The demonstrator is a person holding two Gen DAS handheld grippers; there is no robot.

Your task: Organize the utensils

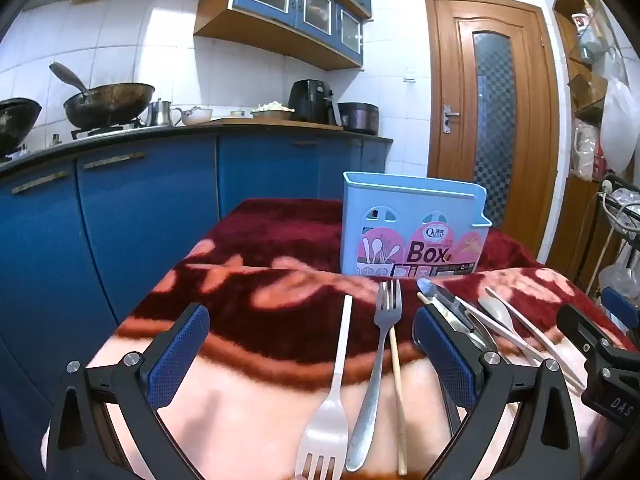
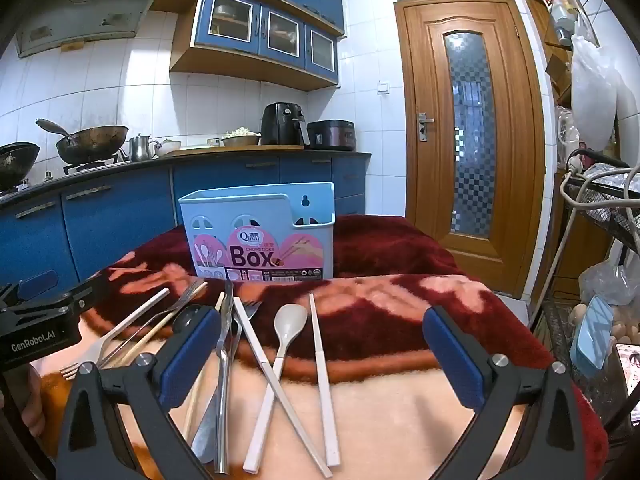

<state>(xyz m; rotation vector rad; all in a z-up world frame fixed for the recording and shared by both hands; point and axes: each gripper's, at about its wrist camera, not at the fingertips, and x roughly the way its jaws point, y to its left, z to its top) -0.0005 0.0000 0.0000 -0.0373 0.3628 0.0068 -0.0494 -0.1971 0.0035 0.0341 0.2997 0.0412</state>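
Note:
A light blue chopstick box [image 1: 412, 228] [image 2: 260, 232] stands upright at the back of a table covered by a red and pink blanket [image 1: 260, 248]. In front of it lie loose utensils. My left gripper [image 1: 312, 360] is open above a white plastic fork [image 1: 332, 392], a metal fork [image 1: 380, 360] and a wooden chopstick [image 1: 398, 396]. My right gripper [image 2: 320, 360] is open above a beige spoon [image 2: 280, 352], two white chopsticks [image 2: 322, 376] and metal cutlery [image 2: 224, 360]. Neither gripper holds anything. The left gripper also shows in the right wrist view as a black body [image 2: 48, 320].
Blue kitchen cabinets [image 1: 140, 208] run along the left with woks [image 1: 108, 104], a kettle and an air fryer [image 1: 312, 100] on the counter. A wooden door [image 2: 472, 140] stands behind the table. A wire rack [image 2: 600, 240] with bags and cables crowds the right side.

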